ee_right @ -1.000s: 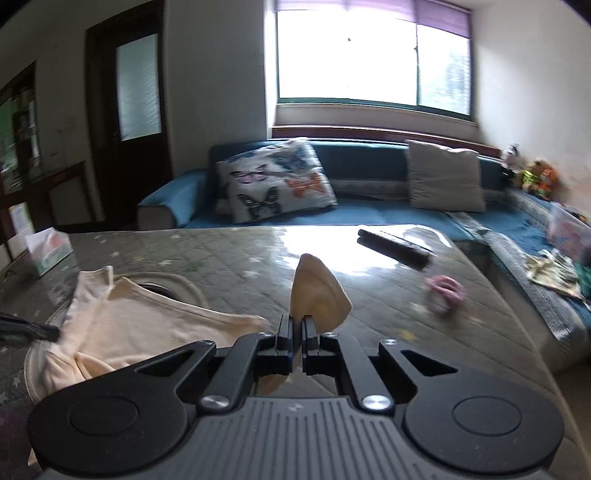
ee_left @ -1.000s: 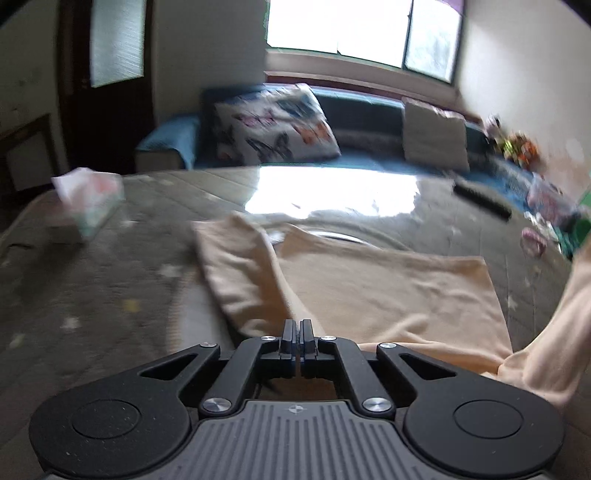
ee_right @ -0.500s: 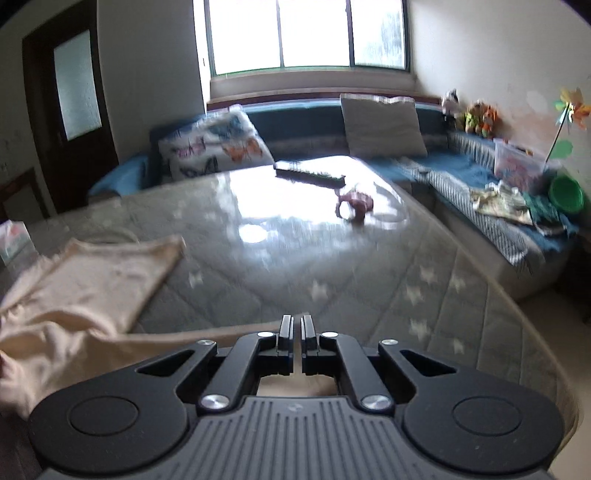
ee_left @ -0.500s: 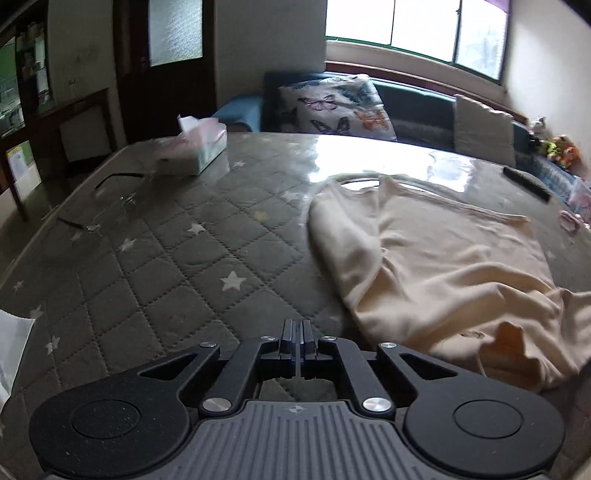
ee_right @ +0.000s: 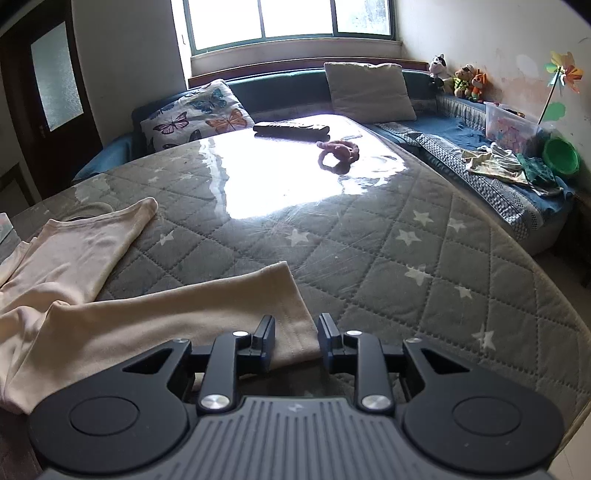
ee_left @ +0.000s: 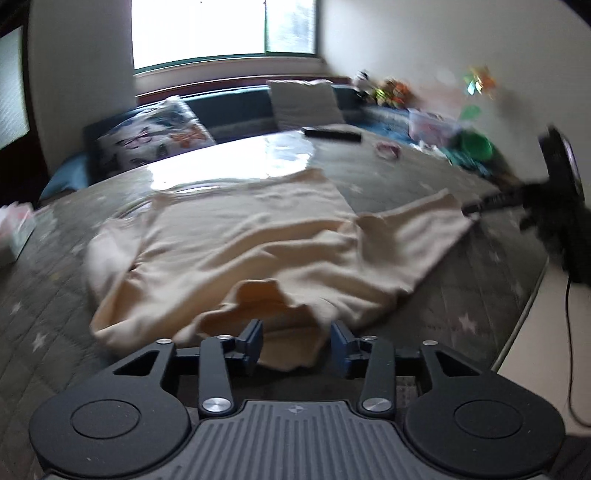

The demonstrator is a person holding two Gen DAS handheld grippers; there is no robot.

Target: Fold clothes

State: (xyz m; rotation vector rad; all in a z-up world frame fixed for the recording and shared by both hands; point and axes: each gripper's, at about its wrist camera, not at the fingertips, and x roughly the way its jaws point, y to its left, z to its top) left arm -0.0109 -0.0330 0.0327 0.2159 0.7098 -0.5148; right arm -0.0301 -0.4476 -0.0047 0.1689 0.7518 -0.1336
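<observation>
Garment (ee_left: 236, 236), cream and rumpled, lies spread on the quilted table (ee_right: 424, 258), one sleeve (ee_right: 184, 314) stretched toward the right. Left gripper (ee_left: 295, 341) is opening, a bunched edge lying loose between its jaws; right gripper (ee_right: 296, 334) is opening over the sleeve's cuff, pads clear. Spreading looks done; next likely calls for regripping an edge to make a fold.

Daylight from the window (ee_right: 291, 18) is blown out w/ hard glare on the glossy table cover (ee_right: 280, 177), room corners dim, left wrist view motion-blurred esp. at right, right wrist view sharp, both w/ fisheye bending at edges.
</observation>
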